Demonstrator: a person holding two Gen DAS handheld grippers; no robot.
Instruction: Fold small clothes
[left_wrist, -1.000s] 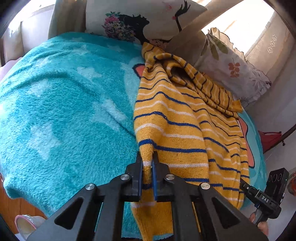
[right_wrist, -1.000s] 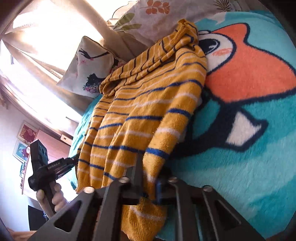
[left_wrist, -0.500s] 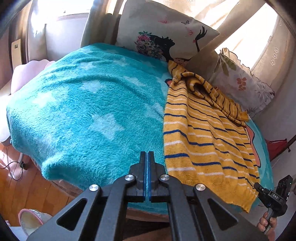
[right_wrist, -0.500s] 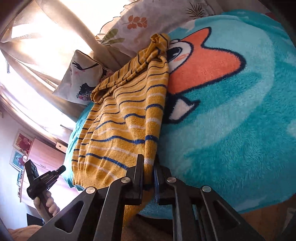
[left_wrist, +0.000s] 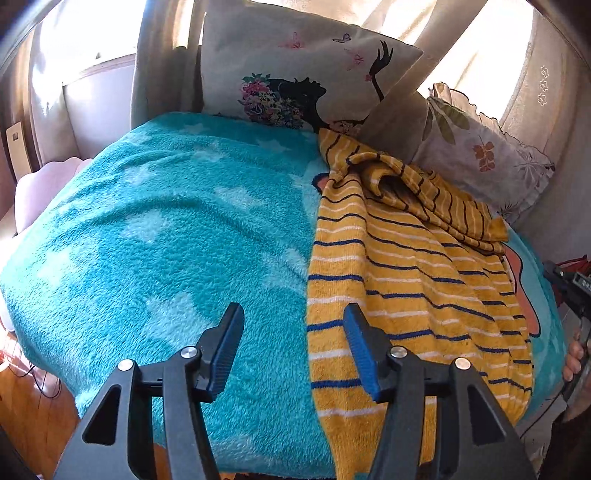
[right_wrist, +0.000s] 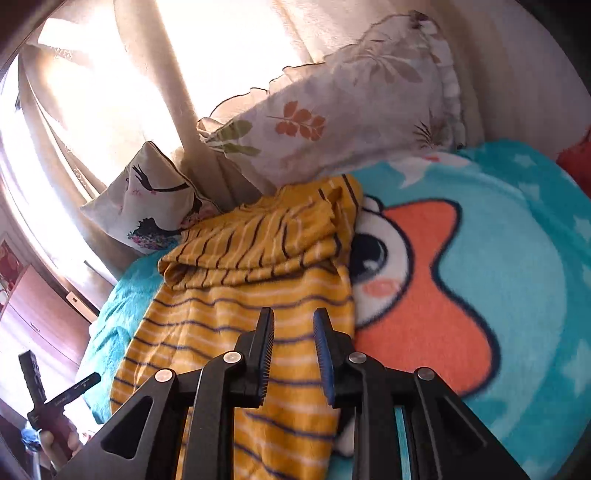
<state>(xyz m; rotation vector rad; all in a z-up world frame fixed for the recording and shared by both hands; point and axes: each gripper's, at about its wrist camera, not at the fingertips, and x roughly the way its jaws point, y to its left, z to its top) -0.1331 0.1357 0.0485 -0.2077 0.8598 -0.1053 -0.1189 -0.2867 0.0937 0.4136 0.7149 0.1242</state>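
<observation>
The yellow striped sweater (left_wrist: 399, 280) lies flat on the turquoise blanket (left_wrist: 166, 240) of the bed, its top bunched near the pillows (left_wrist: 295, 74). The left gripper (left_wrist: 293, 347) is wide open and holds nothing. The right gripper (right_wrist: 293, 350) is partly open above the sweater, also empty.

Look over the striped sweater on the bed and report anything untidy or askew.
The far end of the yellow striped sweater is bunched: a sleeve lies crumpled across it near the pillows, and the near hem hangs over the edge of the blanket. Both grippers' jaws are open, holding nothing.
</observation>
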